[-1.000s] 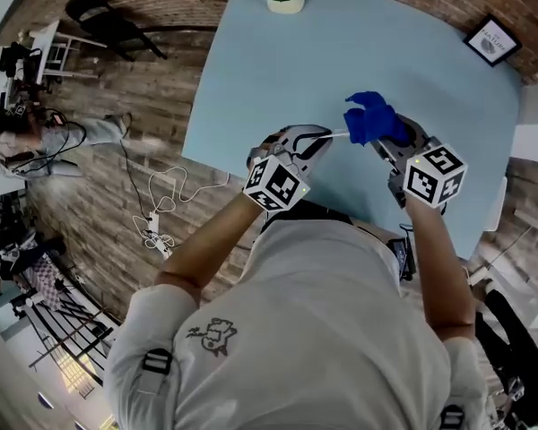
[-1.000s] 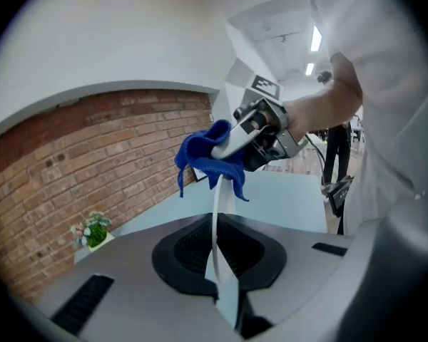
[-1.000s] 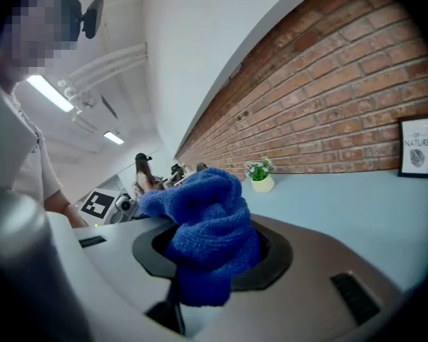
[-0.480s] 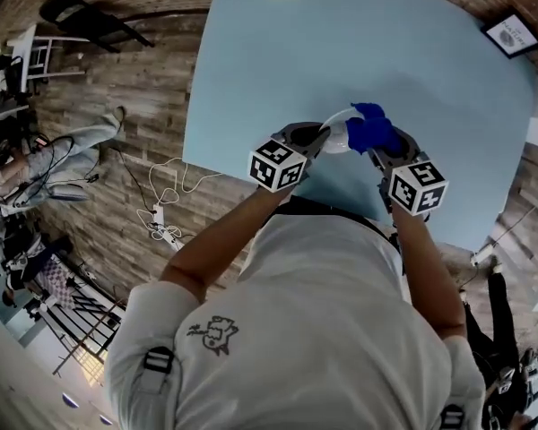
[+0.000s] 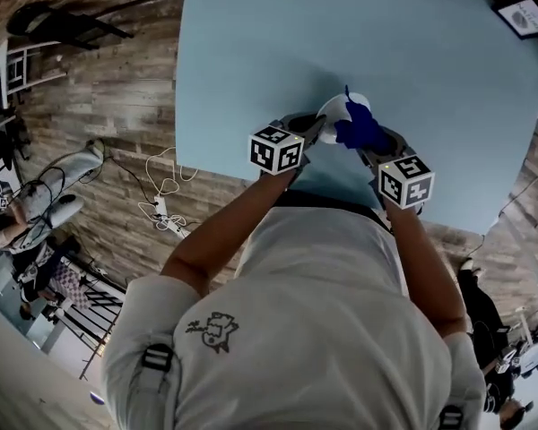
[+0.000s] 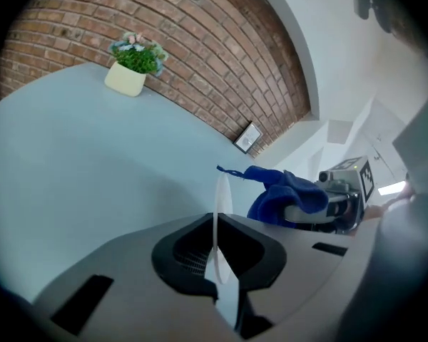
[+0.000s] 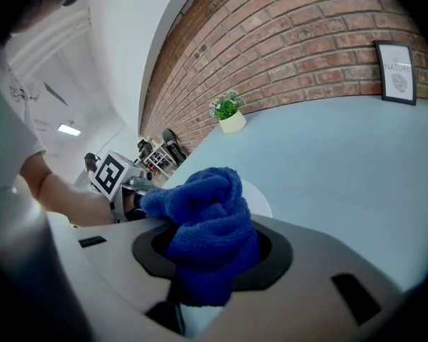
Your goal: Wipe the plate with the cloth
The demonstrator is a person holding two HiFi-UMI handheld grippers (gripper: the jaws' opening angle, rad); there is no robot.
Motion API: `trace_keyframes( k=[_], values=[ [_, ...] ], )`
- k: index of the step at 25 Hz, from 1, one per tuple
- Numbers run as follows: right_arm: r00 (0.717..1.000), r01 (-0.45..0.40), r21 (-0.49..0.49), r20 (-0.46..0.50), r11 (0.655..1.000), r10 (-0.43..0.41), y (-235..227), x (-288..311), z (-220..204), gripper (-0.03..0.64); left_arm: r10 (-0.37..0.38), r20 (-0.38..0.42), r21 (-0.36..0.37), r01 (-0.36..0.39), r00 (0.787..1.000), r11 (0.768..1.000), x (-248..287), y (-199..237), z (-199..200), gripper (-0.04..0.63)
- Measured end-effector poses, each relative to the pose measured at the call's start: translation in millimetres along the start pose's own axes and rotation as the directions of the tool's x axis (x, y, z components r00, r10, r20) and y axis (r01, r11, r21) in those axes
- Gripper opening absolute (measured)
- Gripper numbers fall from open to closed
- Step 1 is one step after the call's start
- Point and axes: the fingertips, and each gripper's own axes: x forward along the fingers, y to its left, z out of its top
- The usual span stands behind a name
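**Item 1, left gripper** (image 6: 215,262): jaws nearly together, pinching the thin rim of the white plate (image 6: 220,191), which is held on edge.

**Item 2, right gripper** (image 7: 210,266): jaws clamped on a bunched blue cloth (image 7: 207,223). The wad sits just beside the plate's face; whether they touch cannot be told.

**Step in hand, as judged:** bringing cloth to plate for a wipe.

**Handling notes:**
- Hold the rim pinch firm, since side pressure from the cloth may lever the plate loose.
- Press the wad flat on the face.
- Sweep toward the held rim.
- Work low over the pale blue table (image 5: 251,52).

**Beyond:** 1 potted plant (image 6: 132,63), 1 framed print (image 6: 247,137), brick wall (image 6: 200,34).
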Motion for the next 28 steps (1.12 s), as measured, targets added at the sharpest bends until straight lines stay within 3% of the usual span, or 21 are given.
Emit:
trace_keyframes(
  k=[6,10,14,18,25,28],
  values=[
    [0.999,0.029,0.036,-0.026,0.999,-0.028,-18,5,-9,0.128,-0.026,-0.001,-0.148,0.025,1.0,0.989,21,26,-8,0.018],
    [0.998,0.041,0.028,-0.045,0.999,-0.039,-19,4,-13,0.129,-0.027,-0.007,-0.162,0.026,1.0,0.987,27,36,-11,0.018],
    [0.998,0.04,0.039,-0.057,0.998,-0.038,-21,4,-18,0.128,-0.018,-0.022,-0.11,0.015,1.0,0.994,37,42,-12,0.021],
    [0.997,0.04,0.04,-0.061,0.998,-0.037,-19,1,-21,0.127,0.054,-0.055,-0.015,-0.055,0.997,0.998,44,49,-14,0.051],
    [0.998,0.041,0.04,-0.059,0.998,-0.038,-14,-8,-28,0.127,0.179,-0.093,0.156,-0.164,0.979,0.974,48,53,-19,0.101],
    [0.998,0.034,0.03,-0.048,0.999,-0.033,-14,-15,-30,0.128,0.199,-0.087,0.196,-0.179,0.976,0.964,53,45,-24,0.177]
  ],
)
